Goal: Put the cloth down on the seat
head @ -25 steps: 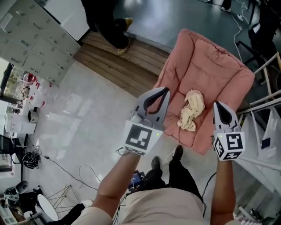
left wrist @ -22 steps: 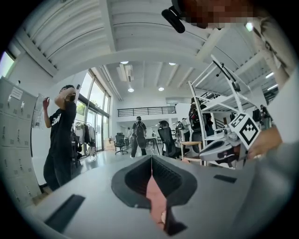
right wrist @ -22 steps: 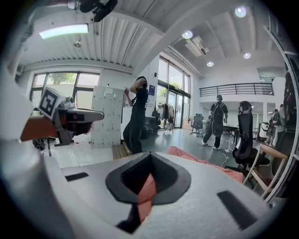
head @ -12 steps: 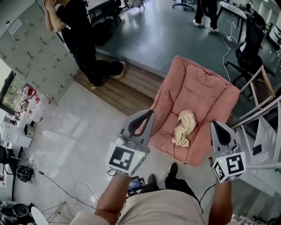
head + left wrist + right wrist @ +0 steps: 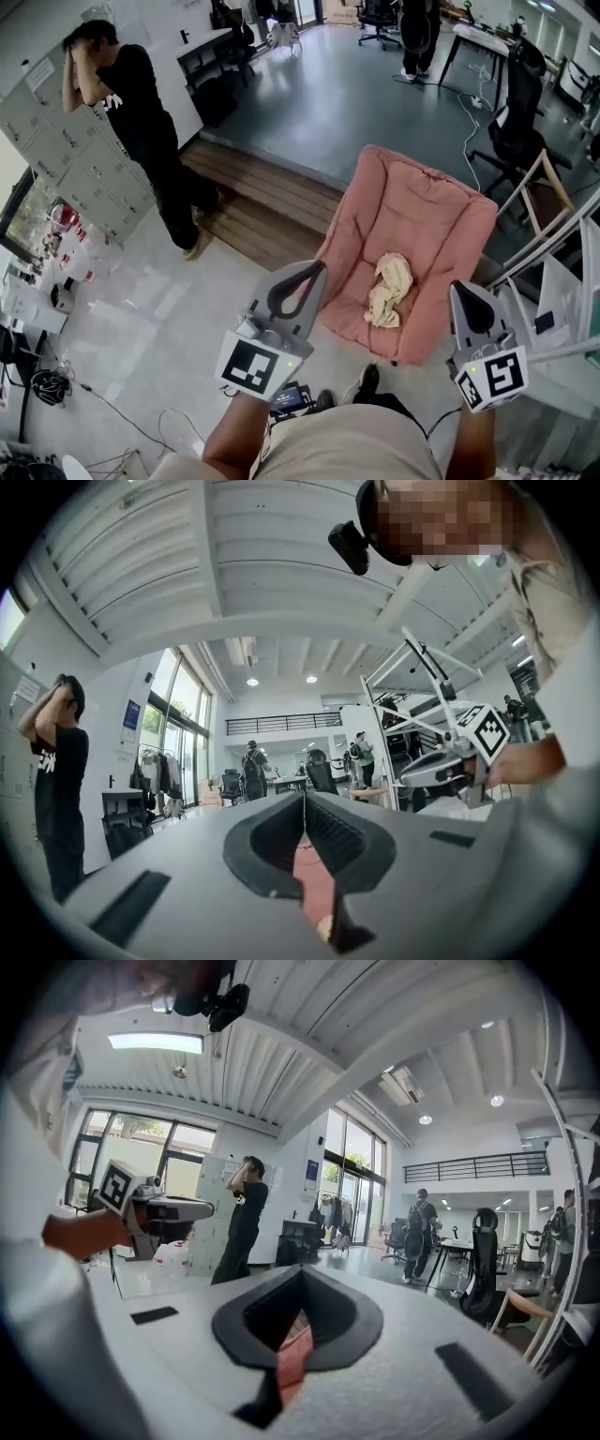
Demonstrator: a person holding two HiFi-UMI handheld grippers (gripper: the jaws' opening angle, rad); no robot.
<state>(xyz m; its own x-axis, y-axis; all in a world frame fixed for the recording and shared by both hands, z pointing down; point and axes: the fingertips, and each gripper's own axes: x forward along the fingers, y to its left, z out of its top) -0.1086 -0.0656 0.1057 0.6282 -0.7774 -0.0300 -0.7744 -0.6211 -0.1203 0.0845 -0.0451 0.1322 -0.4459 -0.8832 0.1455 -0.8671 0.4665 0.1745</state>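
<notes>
A crumpled cream cloth (image 5: pixel 387 291) lies on the seat of a pink padded chair (image 5: pixel 412 211), free of both grippers. My left gripper (image 5: pixel 317 268) is held up at the chair's near left edge, jaws shut with nothing between them. My right gripper (image 5: pixel 457 290) hangs off the chair's near right corner, also shut and empty. In the left gripper view the jaws (image 5: pixel 303 801) meet in a closed line, with the right gripper (image 5: pixel 450 763) off to the side. The right gripper view shows its jaws (image 5: pixel 300 1275) closed, pink showing below them.
A person in black (image 5: pixel 122 98) stands by grey lockers at the upper left. A wooden step (image 5: pixel 267 202) runs behind the chair. A black office chair (image 5: pixel 516 117) and a wooden frame (image 5: pixel 548 211) stand at the right. My feet (image 5: pixel 367 380) are close to the chair.
The view has drawn back and tilted up, so the chair looks smaller and farther. Both grippers sit lower in the view, farther from the cloth, which stays on the seat.
</notes>
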